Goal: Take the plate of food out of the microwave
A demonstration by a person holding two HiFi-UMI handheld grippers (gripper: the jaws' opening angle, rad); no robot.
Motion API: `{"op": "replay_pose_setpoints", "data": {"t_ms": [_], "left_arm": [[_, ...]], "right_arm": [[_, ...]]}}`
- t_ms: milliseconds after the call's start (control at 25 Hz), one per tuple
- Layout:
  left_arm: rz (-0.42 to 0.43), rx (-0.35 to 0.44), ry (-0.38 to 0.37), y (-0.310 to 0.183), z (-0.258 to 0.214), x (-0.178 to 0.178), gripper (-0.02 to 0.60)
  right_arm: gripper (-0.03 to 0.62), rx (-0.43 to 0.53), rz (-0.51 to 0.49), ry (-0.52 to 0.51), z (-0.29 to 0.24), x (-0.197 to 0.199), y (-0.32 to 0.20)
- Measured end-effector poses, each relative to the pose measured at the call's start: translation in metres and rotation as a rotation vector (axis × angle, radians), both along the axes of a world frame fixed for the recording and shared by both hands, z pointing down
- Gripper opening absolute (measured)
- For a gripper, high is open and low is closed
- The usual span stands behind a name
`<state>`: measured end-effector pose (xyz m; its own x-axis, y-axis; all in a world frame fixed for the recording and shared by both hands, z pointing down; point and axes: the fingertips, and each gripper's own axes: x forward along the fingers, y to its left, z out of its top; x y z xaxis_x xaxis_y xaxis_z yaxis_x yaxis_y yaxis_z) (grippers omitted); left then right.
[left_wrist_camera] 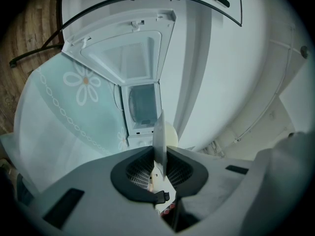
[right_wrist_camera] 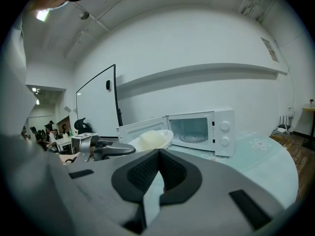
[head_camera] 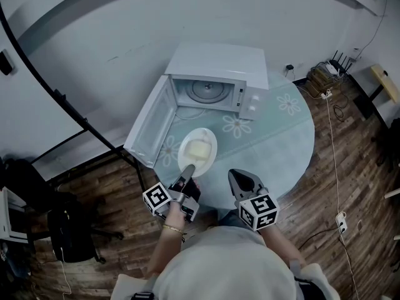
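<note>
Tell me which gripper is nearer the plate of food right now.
Left. The left gripper grips the near rim of the plate; the right gripper, shut and empty, sits apart to its right.

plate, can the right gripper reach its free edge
Probably yes: the right gripper is empty and close beside the plate, nothing between them; the left gripper grips only its near rim.
</note>
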<state>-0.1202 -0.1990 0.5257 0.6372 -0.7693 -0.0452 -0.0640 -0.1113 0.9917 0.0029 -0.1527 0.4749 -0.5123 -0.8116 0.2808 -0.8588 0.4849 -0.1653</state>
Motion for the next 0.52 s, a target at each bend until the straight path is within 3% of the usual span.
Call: {"op": "replay_pose_setpoints", "data": {"t_ms": [520], "left_arm": [[0.004,-0.006,0.001,0.0019,0.0030,0.0004,0.055]], "right_arm": [[0.006,-0.013,-0.004,0.016,0.0073,0.0000,0.0002]]}}
